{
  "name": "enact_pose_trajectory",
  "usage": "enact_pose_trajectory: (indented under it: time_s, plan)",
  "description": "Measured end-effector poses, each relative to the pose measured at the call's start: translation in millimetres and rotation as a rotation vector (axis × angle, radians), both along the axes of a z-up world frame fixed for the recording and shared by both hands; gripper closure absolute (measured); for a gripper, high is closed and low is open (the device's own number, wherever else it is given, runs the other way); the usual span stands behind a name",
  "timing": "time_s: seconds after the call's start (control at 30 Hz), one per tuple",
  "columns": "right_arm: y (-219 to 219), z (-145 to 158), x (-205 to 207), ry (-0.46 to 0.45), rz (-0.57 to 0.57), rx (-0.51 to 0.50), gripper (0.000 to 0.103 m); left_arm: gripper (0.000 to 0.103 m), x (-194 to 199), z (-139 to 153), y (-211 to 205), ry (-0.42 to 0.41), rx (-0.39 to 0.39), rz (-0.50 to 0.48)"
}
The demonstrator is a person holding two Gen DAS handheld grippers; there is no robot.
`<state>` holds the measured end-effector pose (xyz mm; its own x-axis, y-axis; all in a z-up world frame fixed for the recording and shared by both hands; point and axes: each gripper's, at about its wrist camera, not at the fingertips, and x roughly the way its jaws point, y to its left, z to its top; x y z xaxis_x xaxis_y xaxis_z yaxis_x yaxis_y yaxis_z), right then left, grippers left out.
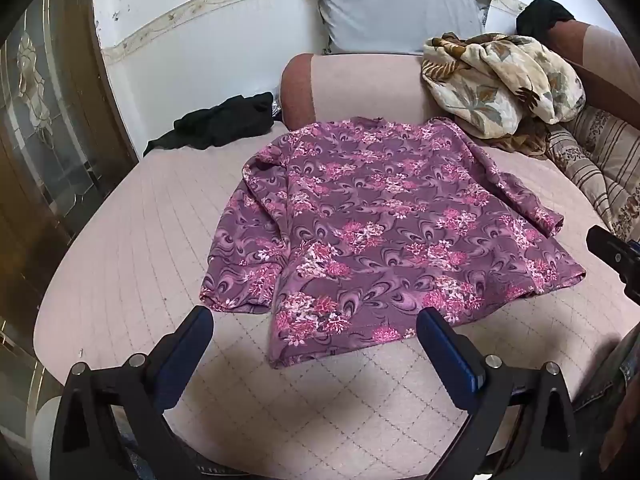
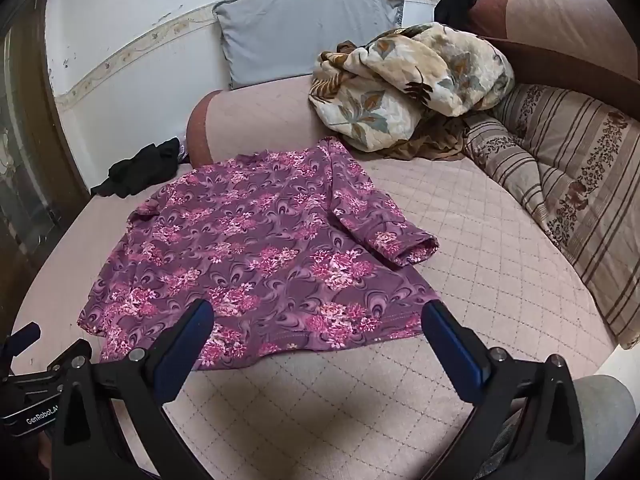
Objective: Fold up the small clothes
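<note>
A purple short-sleeved top with pink flowers (image 1: 380,220) lies spread flat on the pink quilted bed cover (image 1: 120,264), hem toward me, collar at the far end. It also shows in the right wrist view (image 2: 260,252). My left gripper (image 1: 314,320) is open and empty, hovering just above the hem's near left part. My right gripper (image 2: 318,312) is open and empty, above the hem's near right part. The right gripper's body shows at the right edge of the left wrist view (image 1: 616,256); the left gripper's body shows at the lower left of the right wrist view (image 2: 32,392).
A dark crumpled garment (image 1: 220,124) lies at the far left of the bed. A floral blanket heap (image 1: 504,80) and striped cushions (image 2: 560,184) lie at the far right. A grey pillow (image 1: 400,8) leans on the wall. A pink bolster (image 1: 352,88) lies behind the top.
</note>
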<state>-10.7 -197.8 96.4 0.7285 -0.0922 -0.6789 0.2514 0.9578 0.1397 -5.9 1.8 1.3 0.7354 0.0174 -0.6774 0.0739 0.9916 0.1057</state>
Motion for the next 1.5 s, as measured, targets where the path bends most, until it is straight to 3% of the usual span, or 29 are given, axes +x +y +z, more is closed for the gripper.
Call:
enact_pose_trajectory:
  time_s: [0.17,0.3,0.63,1.5]
  plan:
    - [0.8,2.6,-2.0,-0.009,-0.006,-0.002,0.000,0.000,-0.9,5.1,-6.1,-0.007,0.037,0.030]
    - [3.9,4.0,-3.5,0.002,-0.022,-0.013,0.000,0.000,-1.8,10.1,5.8,-0.031,-0.003,0.044]
    - [9.6,3.7,-6.2,0.029,-0.008,-0.031,0.000,0.000,2.1,2.8,6.8,0.012,-0.019,0.057]
    - [9.6,7.6,-7.2,0.018,-0.011,-0.025,0.000,0.000,-1.5,1.3,0.5,0.002,0.002,0.046]
